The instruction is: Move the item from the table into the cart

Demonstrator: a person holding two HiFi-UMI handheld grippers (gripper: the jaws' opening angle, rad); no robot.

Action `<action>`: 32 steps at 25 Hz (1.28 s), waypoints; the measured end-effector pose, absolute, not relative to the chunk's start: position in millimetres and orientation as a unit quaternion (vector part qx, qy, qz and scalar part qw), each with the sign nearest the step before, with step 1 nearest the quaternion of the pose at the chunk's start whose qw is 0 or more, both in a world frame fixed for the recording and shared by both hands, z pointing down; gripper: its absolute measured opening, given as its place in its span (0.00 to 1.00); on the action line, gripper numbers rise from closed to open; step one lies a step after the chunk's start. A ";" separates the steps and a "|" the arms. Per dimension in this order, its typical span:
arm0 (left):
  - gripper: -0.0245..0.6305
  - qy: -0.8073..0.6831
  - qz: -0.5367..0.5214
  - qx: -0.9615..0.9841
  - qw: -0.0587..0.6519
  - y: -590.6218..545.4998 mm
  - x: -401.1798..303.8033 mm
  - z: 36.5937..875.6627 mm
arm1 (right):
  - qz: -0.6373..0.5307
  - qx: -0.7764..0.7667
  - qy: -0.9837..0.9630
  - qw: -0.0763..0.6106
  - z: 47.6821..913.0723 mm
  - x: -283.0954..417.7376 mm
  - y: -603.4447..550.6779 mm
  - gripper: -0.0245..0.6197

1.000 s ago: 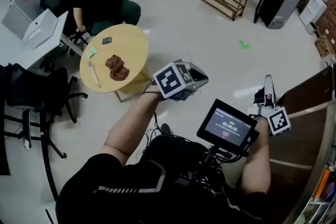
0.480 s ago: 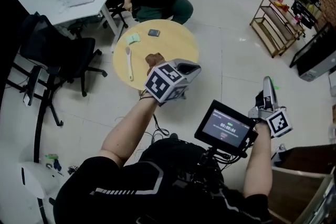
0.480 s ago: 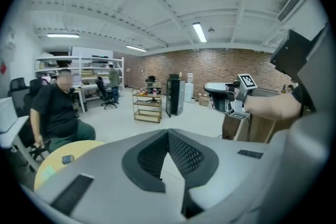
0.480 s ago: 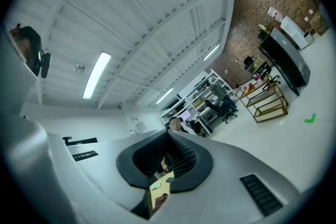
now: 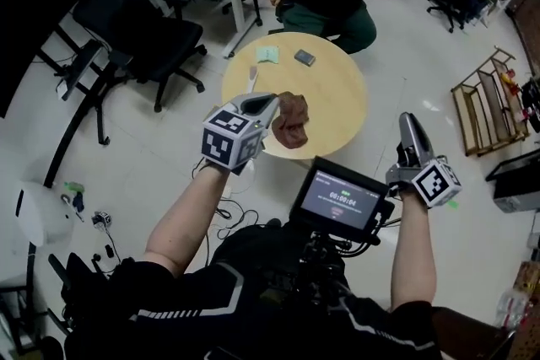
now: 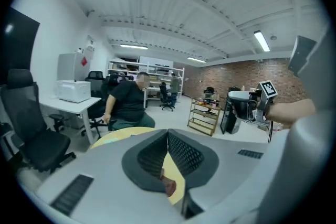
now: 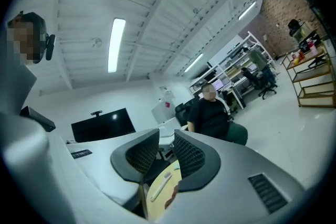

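Round table (image 5: 333, 93) has shifted to 12 o'clock; left gripper (image 5: 268, 102) jaws together; right gripper (image 5: 407, 122) jaws just parting, empty.

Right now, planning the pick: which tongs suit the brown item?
Probably left: left tongs hang by the brown item over the table; right tongs, empty, just opened, hang over floor.

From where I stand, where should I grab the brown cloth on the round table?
Probably pinch the raised middle of the brown cloth, coming straight down: it lies crumpled in a soft heap on the round table, offering no handle or firm edge.
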State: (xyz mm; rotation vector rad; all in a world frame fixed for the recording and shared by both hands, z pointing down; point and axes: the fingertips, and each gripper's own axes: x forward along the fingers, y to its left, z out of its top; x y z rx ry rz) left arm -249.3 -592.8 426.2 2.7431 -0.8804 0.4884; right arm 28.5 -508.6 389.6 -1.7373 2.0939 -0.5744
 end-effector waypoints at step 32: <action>0.06 -0.428 0.249 0.800 0.340 -882.0 -355.0 628.1 | -0.227 -0.268 0.853 -0.386 679.6 -200.4 -901.1 0.56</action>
